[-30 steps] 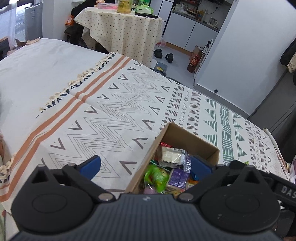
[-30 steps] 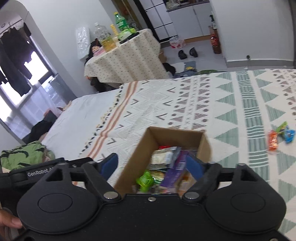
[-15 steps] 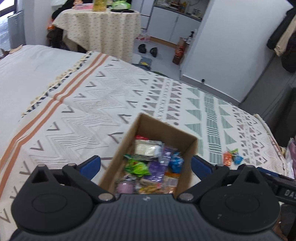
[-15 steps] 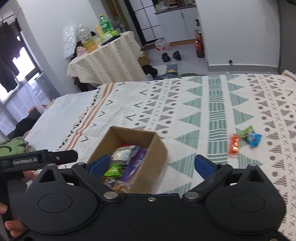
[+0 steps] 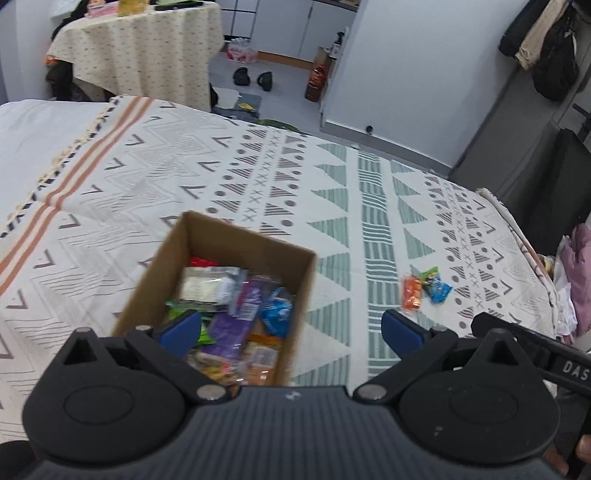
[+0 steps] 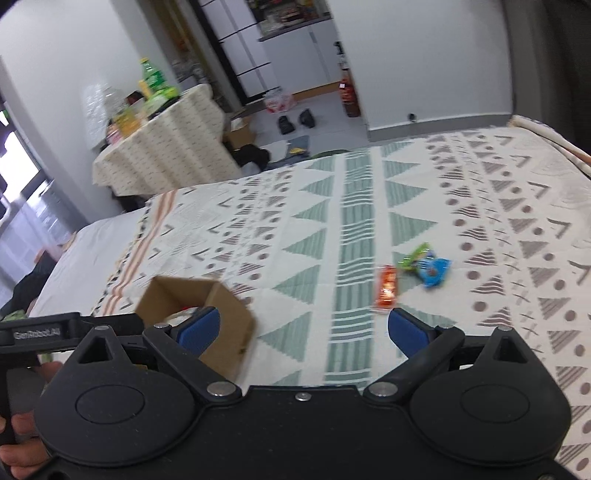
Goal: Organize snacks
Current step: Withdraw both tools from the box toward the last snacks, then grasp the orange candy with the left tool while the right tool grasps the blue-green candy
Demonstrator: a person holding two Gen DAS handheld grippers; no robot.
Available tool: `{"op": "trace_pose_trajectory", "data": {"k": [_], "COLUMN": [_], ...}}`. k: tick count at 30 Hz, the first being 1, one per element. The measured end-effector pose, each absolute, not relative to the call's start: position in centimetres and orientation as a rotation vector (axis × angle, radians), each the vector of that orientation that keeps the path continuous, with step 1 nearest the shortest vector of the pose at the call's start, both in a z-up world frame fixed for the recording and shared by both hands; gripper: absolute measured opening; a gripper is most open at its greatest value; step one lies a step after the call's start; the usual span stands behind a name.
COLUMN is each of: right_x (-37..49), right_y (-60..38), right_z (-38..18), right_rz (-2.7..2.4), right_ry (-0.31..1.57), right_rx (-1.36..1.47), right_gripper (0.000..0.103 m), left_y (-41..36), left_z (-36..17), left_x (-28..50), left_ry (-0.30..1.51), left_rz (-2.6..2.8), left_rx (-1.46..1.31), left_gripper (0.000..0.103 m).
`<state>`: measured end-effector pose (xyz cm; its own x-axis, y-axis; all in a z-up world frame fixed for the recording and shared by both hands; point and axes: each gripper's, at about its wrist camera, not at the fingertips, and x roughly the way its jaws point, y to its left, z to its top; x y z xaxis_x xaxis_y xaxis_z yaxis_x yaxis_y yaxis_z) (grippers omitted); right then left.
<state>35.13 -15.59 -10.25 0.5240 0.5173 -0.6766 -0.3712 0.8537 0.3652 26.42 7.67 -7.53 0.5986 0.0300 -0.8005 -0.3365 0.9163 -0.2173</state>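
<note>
snacks (image 6: 413,273) lie ahead of both wide-open, empty grippers (image 6: 303,328), beside box (image 5: 218,280).

Small home, one-room flat. Bed (image 5: 110,122) with white sheet, patterned blanket (image 5: 332,192) spread on top. Round table (image 6: 173,147) with dotted cloth, drink bottles (image 6: 153,79) on it. Kitchen cabinets (image 5: 291,26) at far wall. Shoes (image 5: 253,77) on tiled floor. Coats (image 5: 543,44) hanging at right. Window (image 6: 14,173) at left, daylight coming in.
</note>
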Motion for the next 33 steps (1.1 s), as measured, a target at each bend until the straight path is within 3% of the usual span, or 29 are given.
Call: {"op": "trace_pose_trajectory", "data": {"k": [19,33], "right_x": [40.1,43.2], "right_y": [-22.9,-23.6], "right_z": [-14.2,-17.4], "right_rz": [0.349,0.290], "right_ry": [0.883,0.889], "right_rx": [0.300,0.315], "right_gripper": [0.090,0.078], "left_y": [0.1,-3.4], "left_z": [-10.4,-15.9], "left_x": [34.9,41.0], "left_ry": [0.912,0.942], "left_rz": [0.088,0.041], "left_rx": [-0.301,-0.329], "left_gripper": [0.100,0.084]}}
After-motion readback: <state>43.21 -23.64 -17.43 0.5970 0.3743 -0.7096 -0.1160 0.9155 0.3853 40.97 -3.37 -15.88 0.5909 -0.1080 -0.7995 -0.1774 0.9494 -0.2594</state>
